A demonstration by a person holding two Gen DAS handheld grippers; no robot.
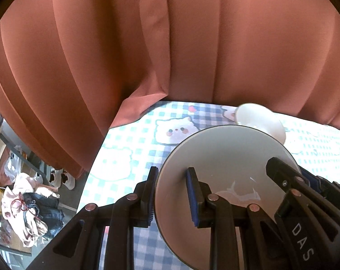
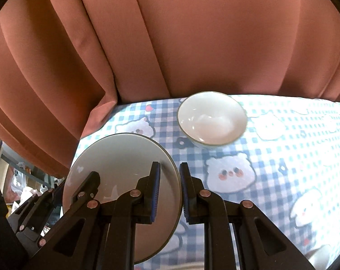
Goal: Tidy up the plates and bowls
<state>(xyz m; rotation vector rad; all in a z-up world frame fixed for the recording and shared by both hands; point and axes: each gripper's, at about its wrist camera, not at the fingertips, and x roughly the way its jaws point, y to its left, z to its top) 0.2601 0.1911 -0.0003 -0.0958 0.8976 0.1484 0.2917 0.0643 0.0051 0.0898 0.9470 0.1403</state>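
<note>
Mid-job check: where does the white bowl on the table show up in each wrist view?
Left wrist: the white bowl sits right of centre, partly behind the grey plate.
Right wrist: bowl right of centre, fully visible beyond the plate.
Shared landmark: the checked tablecloth meeting the rust curtain.

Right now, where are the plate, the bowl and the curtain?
plate (image 2: 124, 157): right wrist view, on its bare upper face.
bowl (image 2: 211, 119): right wrist view, on its inner bottom.
curtain (image 1: 170, 45): left wrist view, on a middle fold.
</note>
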